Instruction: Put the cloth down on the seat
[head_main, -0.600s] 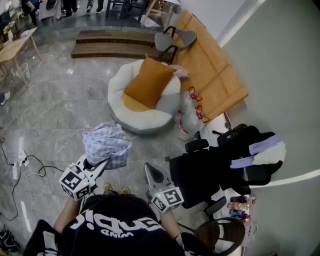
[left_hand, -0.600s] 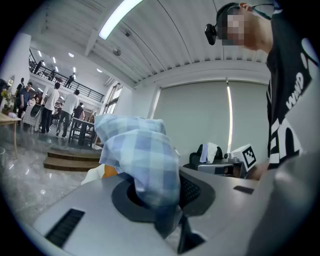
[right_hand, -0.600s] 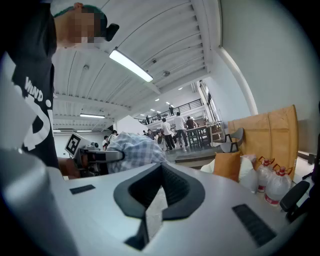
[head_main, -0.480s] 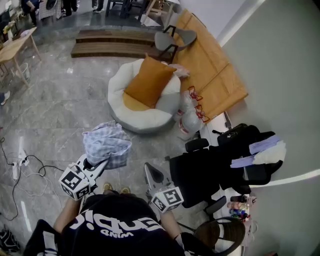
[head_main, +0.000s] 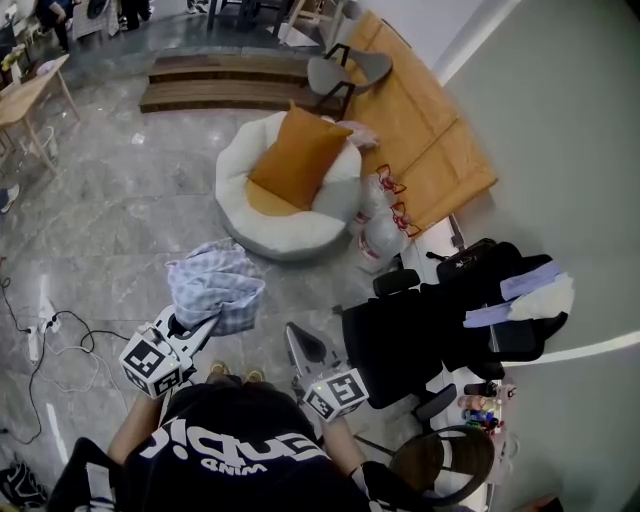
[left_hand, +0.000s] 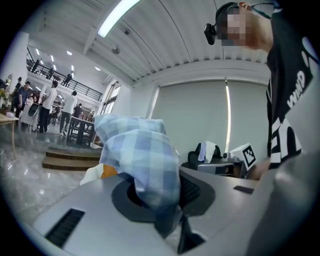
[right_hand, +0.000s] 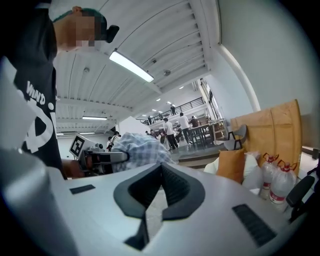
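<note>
Cloth in transit | my left fingers (left_hand: 195, 192) gripped the checked cloth (head_main: 215, 290), raised off the floor (head_main: 120, 200), likely to avoid dragging | white seat (head_main: 290, 238) lay ahead, well apart | my right fingers (right_hand: 180, 192) were closed, empty, held aside.

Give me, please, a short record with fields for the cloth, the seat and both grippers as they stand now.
Cloth: blue checked cloth, bunched, held above the floor
Left: left gripper shut on the cloth
Right: right gripper, jaws together, nothing between them
Seat: round white seat with an orange cushion on it
Progress: cloth not yet on the seat, apart from it
</note>
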